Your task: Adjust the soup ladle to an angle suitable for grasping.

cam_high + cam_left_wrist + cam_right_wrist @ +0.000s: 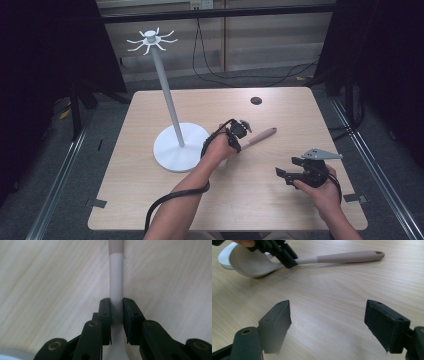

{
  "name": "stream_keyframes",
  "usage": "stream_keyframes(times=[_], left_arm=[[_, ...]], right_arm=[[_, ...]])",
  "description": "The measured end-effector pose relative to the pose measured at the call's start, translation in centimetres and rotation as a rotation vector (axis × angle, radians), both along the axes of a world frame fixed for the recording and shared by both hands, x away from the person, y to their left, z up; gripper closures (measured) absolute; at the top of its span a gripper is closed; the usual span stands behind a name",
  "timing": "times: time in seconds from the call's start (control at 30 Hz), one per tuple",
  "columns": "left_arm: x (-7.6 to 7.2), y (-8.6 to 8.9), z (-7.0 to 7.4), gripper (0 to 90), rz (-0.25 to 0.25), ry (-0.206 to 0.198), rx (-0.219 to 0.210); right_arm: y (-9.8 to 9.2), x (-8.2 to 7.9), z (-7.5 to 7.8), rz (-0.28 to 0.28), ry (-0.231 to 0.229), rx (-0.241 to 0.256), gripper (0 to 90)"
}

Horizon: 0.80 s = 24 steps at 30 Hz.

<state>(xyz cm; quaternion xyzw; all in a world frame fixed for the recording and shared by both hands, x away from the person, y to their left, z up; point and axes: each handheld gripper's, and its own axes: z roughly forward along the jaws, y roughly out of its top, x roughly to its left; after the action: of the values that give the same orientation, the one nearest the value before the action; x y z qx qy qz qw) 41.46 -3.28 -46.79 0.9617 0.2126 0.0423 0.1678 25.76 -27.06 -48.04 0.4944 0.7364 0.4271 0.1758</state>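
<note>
**Spoon gripped near its bowl, hanging rack not yet used**

At the table's centre, the left gripper (239, 131) had its two black jaws closed on the neck of a pale silicone spoon with a pinkish-beige handle (261, 136), just above the bowl. From the left gripper view, the spoon's handle (116, 277) ran straight away between the jaw pads toward twelve o'clock. From the right gripper view, the bowl (252, 263) looked tipped up and the handle end seemed close to the wood; whether it touched I could not tell. So the pickup looked done or nearly so. What remained, judging by the layout, was carrying the spoon to the tall white stand with radiating hooks on a round base (170, 107), at roughly nine o'clock from the spoon, and hanging it by the hole in the handle's end.

The right gripper (292, 170) hung at about four o'clock from the spoon, jaws spread wide, holding nothing.

The light wood-grain table (280, 210) carried a small dark round hole (256, 100) near its far edge. Beyond lay grey floor, loose black cables (240, 80) and dark curtains at both sides.
</note>
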Motion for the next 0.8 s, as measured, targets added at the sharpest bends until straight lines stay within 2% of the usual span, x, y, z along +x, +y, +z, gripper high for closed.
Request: stream_keyframes(times=[0.27,0.33,0.4,0.57,0.67,0.8], left_arm=[[-2.8,2.4,0.2,77.8,-0.010,0.024,0.008],[-3.1,2.8,0.3,77.8,-0.031,0.028,0.022],[-3.5,3.1,0.2,77.7,-0.021,0.028,0.010],[-3.1,3.0,0.3,76.9,-0.017,0.042,0.012],[-2.8,2.6,0.6,75.3,-0.005,0.032,-0.023],[-2.5,1.5,1.2,72.9,-0.016,0.027,-0.027]], right_arm=[[-0.1,0.2,-0.2,-0.006,0.005,-0.004,20.8],[0.0,0.2,-0.2,-0.005,0.005,-0.009,20.8],[0.1,0.2,-0.1,-0.005,0.008,-0.006,20.8],[0.2,0.2,-0.2,-0.001,0.006,-0.010,20.8],[0.1,0.1,-0.1,-0.004,0.010,-0.007,20.8],[-0.1,0.1,-0.2,-0.004,0.010,-0.007,20.8]])
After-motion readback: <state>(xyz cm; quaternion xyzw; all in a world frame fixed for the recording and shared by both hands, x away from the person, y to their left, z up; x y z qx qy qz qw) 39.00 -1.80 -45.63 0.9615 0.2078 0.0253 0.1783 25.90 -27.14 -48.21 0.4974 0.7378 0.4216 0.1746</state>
